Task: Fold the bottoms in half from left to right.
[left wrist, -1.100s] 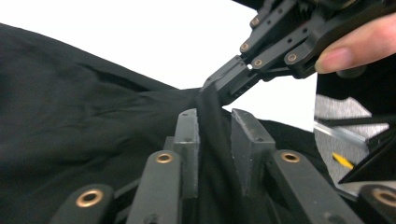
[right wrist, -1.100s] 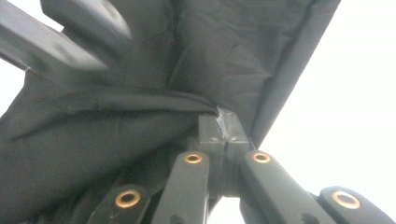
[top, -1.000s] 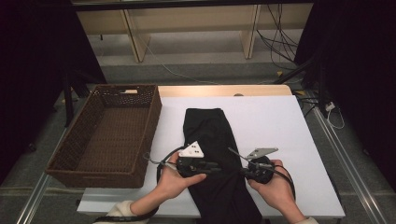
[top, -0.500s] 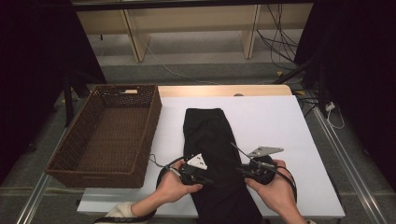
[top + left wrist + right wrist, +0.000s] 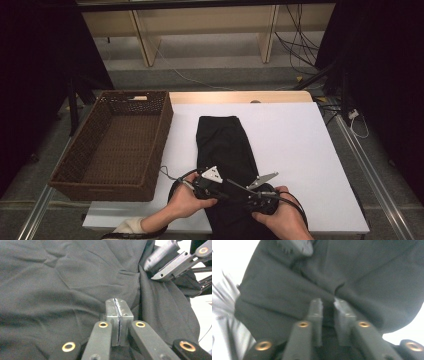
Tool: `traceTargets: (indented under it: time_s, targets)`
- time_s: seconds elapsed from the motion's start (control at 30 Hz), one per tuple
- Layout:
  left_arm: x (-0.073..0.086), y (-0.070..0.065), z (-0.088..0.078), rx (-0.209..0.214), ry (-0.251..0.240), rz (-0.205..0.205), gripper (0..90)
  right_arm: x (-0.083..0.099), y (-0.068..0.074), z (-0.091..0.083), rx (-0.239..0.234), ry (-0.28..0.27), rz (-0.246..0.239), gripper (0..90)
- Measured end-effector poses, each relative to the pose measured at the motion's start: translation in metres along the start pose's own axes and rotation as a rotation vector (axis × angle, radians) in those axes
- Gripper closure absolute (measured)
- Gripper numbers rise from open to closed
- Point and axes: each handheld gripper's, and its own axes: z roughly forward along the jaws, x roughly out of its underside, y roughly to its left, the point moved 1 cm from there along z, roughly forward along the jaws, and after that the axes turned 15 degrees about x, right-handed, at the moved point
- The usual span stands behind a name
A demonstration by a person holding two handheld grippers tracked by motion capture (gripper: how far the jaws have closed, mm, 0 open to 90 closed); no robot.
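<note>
Jaws of the left gripper [image 5: 117,315] stand pressed together, pad to pad, with a thin fold of the black garment [image 5: 62,282] seemingly pinched at their tips. Jaws of the right gripper [image 5: 328,306] have just been closing and now stand a narrow gap apart, dark cloth [image 5: 352,272] lying in that gap; whether the pads actually bite on it cannot be told through the blur.

Seen from the high view, both hands sit at the near edge of the tabletop [image 5: 300,135], the left gripper [image 5: 220,186] and the right gripper [image 5: 250,192] close side by side over the near end of the garment [image 5: 225,145]. That garment lies as a long folded strip from the near edge toward the far edge, roughly along the middle of the white surface, its near end running over the edge.

Off the left edge of the tabletop stands a brown wicker basket [image 5: 152,145], well apart from the garment.
</note>
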Motion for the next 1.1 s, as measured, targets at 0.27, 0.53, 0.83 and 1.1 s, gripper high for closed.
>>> traceTargets:
  time_s: [0.27,0.53,0.83,1.1]
  targets:
    - [0.000,0.001,0.000,0.007,0.002,-0.009,88.5,0.003,-0.004,-0.002,0.005,0.023,-0.009,90.0]
    - [0.000,0.001,0.001,0.004,0.003,-0.001,88.7,-0.001,-0.008,-0.004,0.026,-0.085,0.041,71.8]
    - [0.001,0.001,0.001,0.003,0.002,0.002,89.0,0.002,0.003,0.003,0.056,-0.063,-0.123,88.5]
    - [0.001,0.001,0.001,0.000,0.002,0.005,89.2,0.010,-0.009,-0.010,0.050,-0.027,-0.133,90.0]
